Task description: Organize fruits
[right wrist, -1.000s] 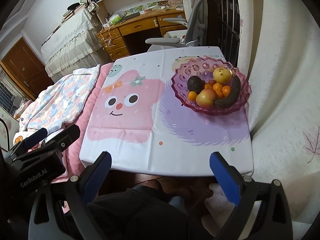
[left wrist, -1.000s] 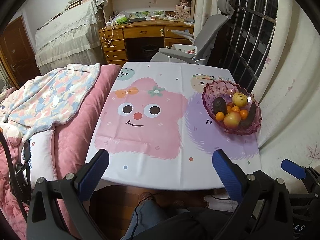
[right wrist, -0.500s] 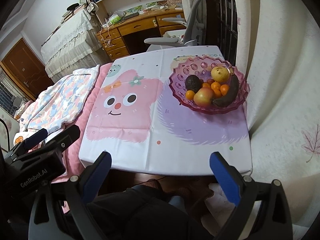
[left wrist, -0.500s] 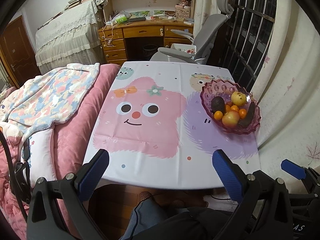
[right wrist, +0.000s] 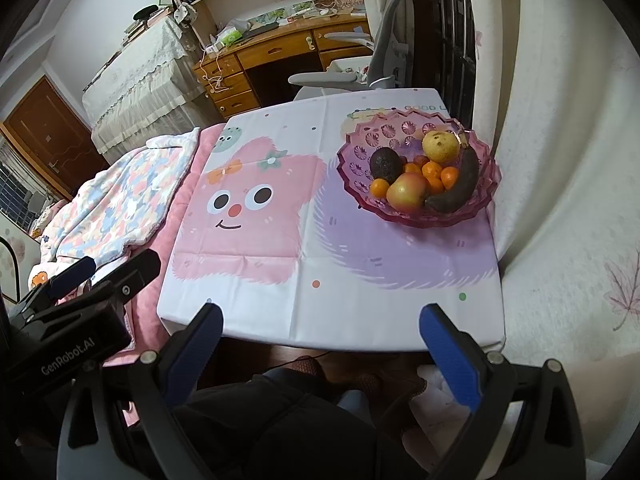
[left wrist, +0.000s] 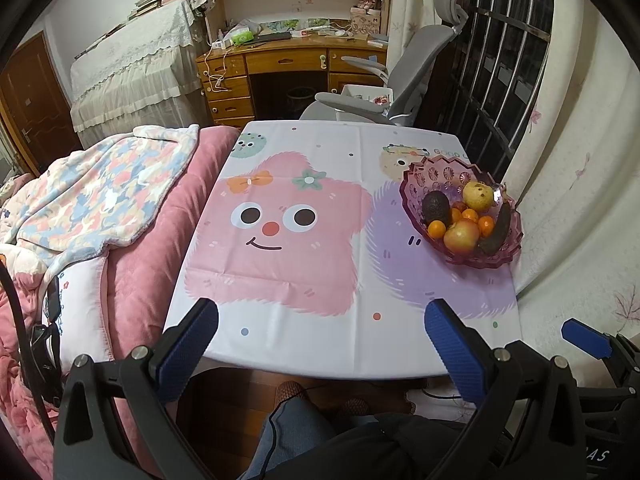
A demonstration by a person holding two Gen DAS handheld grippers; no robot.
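Observation:
A pink glass bowl (left wrist: 416,184) (right wrist: 360,148) stands at the table's far right. In it lie a dark avocado (left wrist: 435,206) (right wrist: 385,163), a yellow pear (left wrist: 478,195) (right wrist: 440,146), a red-yellow apple (left wrist: 461,236) (right wrist: 406,193), a dark green cucumber (left wrist: 496,230) (right wrist: 460,186) and several small oranges (left wrist: 436,229) (right wrist: 379,188). My left gripper (left wrist: 322,338) hangs open over the table's near edge, empty. My right gripper (right wrist: 320,342) is open too, empty, at the near edge, well short of the bowl.
A cartoon tablecloth (left wrist: 280,240) covers the table. A bed with pink and floral blankets (left wrist: 100,200) borders its left side. Behind the table are a grey office chair (left wrist: 400,80) and a wooden desk (left wrist: 288,64). A white curtain (right wrist: 560,160) hangs along the right.
Both grippers have drawn back slightly from the table, so the bowl and cloth sit a little farther up in the views. Both stay open and empty.

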